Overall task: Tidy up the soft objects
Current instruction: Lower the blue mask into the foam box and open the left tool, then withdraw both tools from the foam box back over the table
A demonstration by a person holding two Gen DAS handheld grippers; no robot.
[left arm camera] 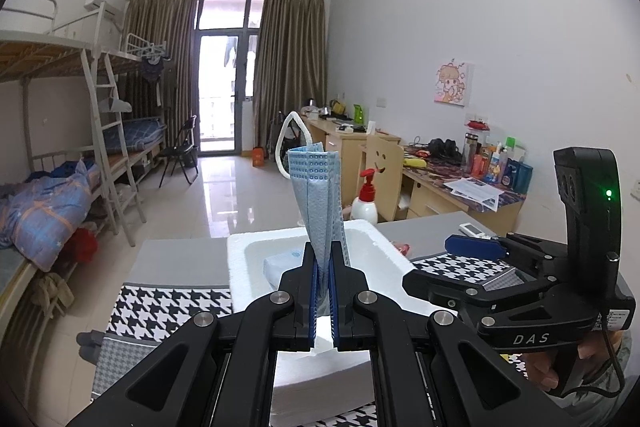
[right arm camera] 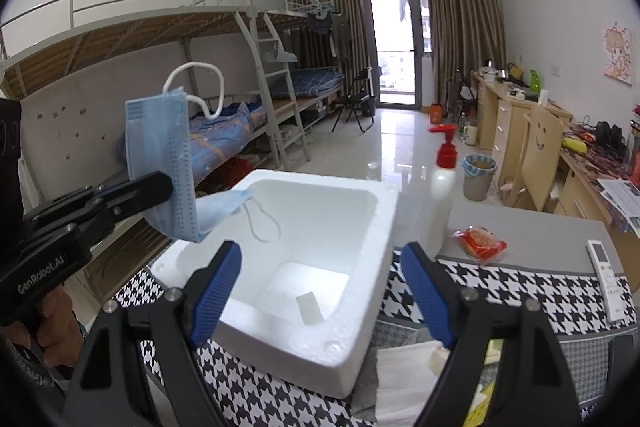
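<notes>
1. Blue pleated mask [left arm camera: 318, 203] stood up between the closed pads of our left hand-held gripper [left arm camera: 323, 281], which clamped its lower edge; its white ear loop [left arm camera: 289, 143] arched above.
2. From the right wrist view we saw the same mask [right arm camera: 160, 163] held in the air beside the near-left corner of the white foam box [right arm camera: 362, 311], one corner and a loop [right arm camera: 262, 223] drooping over the box's rim.
3. Our right hand-held gripper [right arm camera: 322, 291] was spread wide and held nothing, its blue pads [right arm camera: 216, 291] standing on either side of the box's near wall.
4. Inside the box, the floor showed a small pale slip [right arm camera: 310, 307]; the left view also showed a folded light-blue item [left arm camera: 286, 261] lying there.
5. Houndstooth cloth [right arm camera: 540, 291] covered the worktop [right arm camera: 532, 227] under the box, with grey surface open beyond the cloth's far edge.
6. Right of the box stood a white pump bottle [right arm camera: 440, 187] just beside its far corner, then a red packet [right arm camera: 480, 239], and a remote [right arm camera: 606, 277] near the worktop's right edge.
</notes>
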